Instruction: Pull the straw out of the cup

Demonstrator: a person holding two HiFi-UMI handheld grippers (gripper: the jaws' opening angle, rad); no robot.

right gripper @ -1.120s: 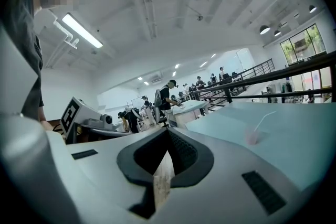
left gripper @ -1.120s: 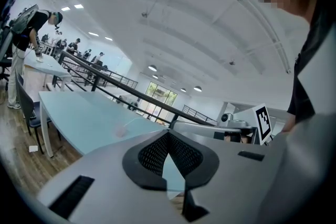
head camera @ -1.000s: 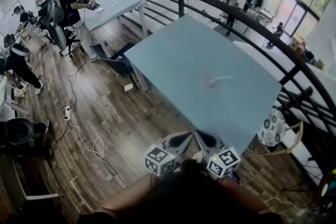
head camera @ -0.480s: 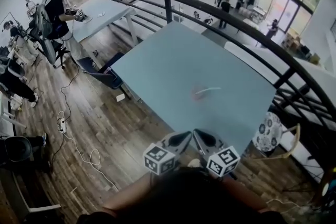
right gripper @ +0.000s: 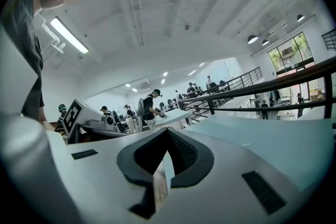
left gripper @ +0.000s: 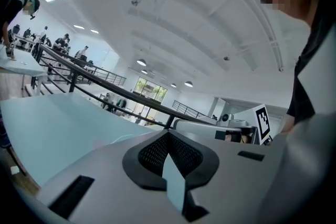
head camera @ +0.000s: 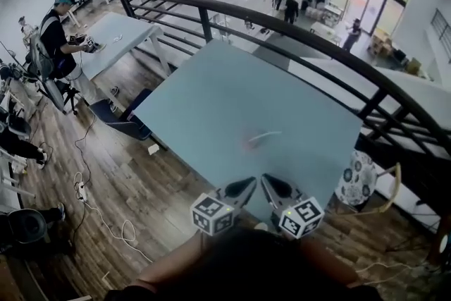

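Note:
On the pale blue table (head camera: 204, 102) a white straw (head camera: 265, 134) lies tilted, its lower end at a faint pinkish clear cup (head camera: 252, 144) that is too blurred to make out well. My left gripper (head camera: 249, 184) and right gripper (head camera: 266, 180) are held close to my body at the table's near edge, a good way short of the cup, tips side by side. In the left gripper view the left gripper (left gripper: 168, 135) has its pads pressed together with nothing between them. The right gripper (right gripper: 167, 131) stands the same, shut and empty.
A dark metal railing (head camera: 317, 53) runs behind the table, with a drop to a lower floor beyond. A patterned round chair (head camera: 356, 176) stands at the table's right corner. At the far left is a second table (head camera: 113, 35) with a person (head camera: 60, 32) at it, and cables (head camera: 106, 201) lie on the wooden floor.
The head view has shifted, so the table, straw and cup now sit lower and further left in the picture. Both grippers keep their place near my body, still shut.

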